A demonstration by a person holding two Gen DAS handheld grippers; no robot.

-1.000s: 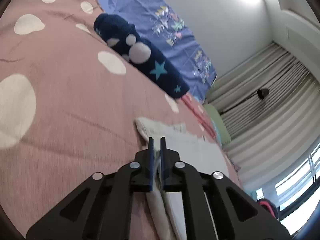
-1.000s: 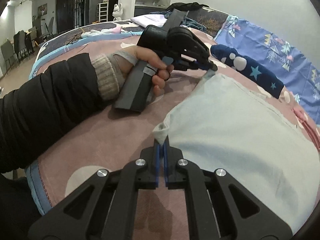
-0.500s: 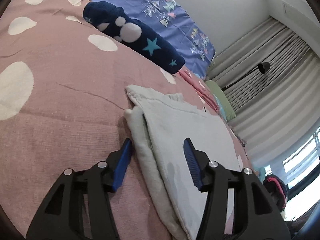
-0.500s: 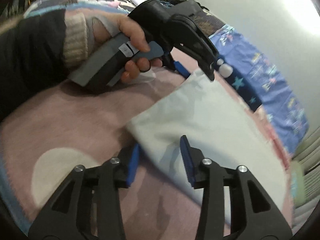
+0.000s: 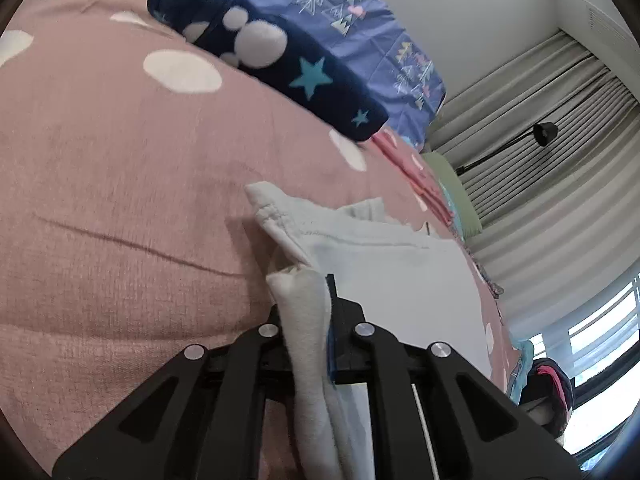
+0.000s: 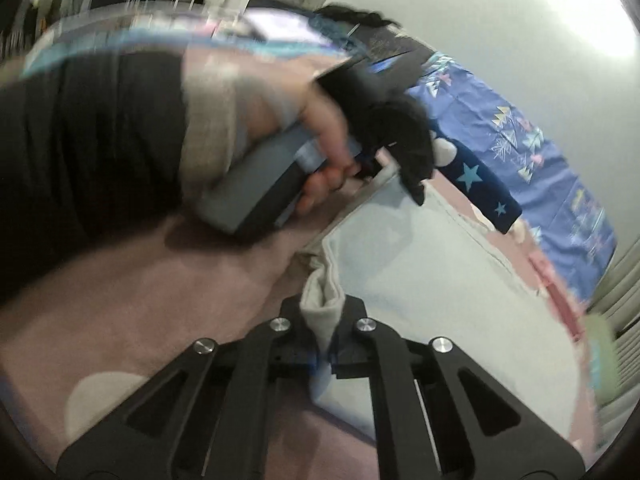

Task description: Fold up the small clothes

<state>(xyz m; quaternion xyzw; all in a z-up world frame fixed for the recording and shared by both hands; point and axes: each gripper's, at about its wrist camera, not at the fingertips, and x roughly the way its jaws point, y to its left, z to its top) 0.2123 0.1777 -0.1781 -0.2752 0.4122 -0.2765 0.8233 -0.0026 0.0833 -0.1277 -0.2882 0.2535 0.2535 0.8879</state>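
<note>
Left wrist view: left gripper [image 5: 320, 300] is closing on the pale garment [image 5: 400, 276] lying on the pink bedspread [image 5: 120, 200]. The right gripper [image 6: 322, 312], though blurred, apparently pinches the near corner. Step in hand: edge grasp; next, lift both corners together and fold across.

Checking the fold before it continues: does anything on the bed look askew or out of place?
Nothing is spilled or damaged. The pale garment is uneven at its near edge: a thick roll bunches where the left gripper jaws are closing on it, and the right gripper pinches a crumpled corner. The navy star blanket lies apart.
</note>
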